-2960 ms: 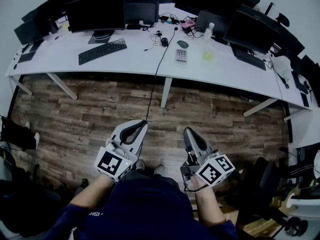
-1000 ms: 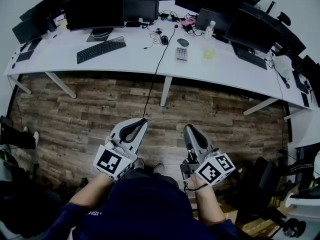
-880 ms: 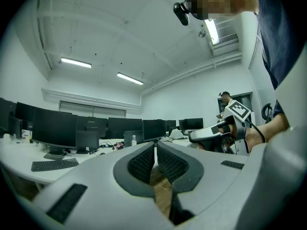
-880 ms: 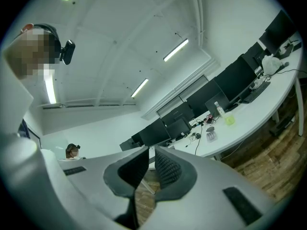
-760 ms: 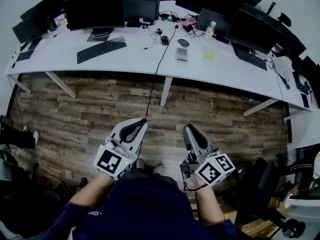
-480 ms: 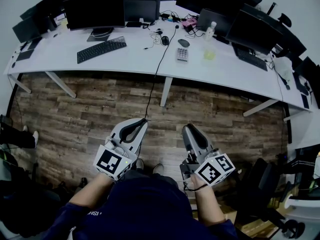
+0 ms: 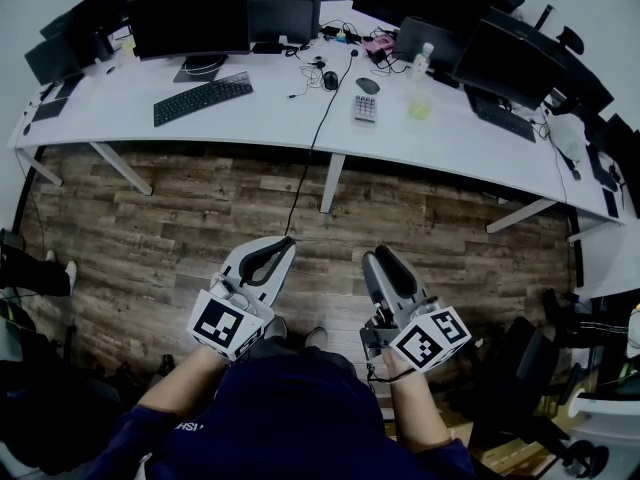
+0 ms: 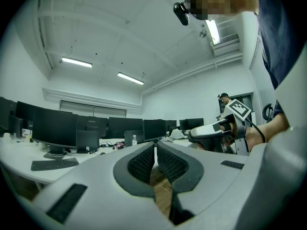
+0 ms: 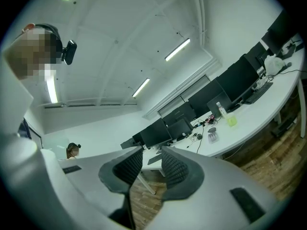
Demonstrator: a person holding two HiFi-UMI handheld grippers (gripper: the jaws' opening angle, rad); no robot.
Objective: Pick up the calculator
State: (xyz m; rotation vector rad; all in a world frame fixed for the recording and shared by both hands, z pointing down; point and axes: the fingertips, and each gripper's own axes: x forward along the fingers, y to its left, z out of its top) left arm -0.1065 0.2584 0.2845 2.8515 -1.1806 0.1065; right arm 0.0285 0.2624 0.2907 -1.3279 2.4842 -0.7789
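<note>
Calculator (image 7: 363, 108) lies flat on the white desk (image 7: 270, 118), between the black cable (image 7: 322, 103) and a green item (image 7: 416, 111). Its long axis runs front-to-back, a short edge facing the person. Both grippers sit low over the wood floor (image 7: 200, 228), well apart from it. Left gripper (image 7: 288, 241) is closed and empty, while right gripper (image 7: 375, 256) jaws have just been opening, nothing between them.

Ceiling strip lights (image 8: 76, 62) high above the left fingers (image 8: 141, 164) give even, cool light; both gripper views are bright, ringed by black corners; the fingers, close to the lens, look soft — the right fingers (image 9: 175, 169) too. The head view is dimmer and bluish; its corners darken; the bench (image 7: 270, 118) far ahead of the fingers bows with fisheye distortion; shadows are faint.
</note>
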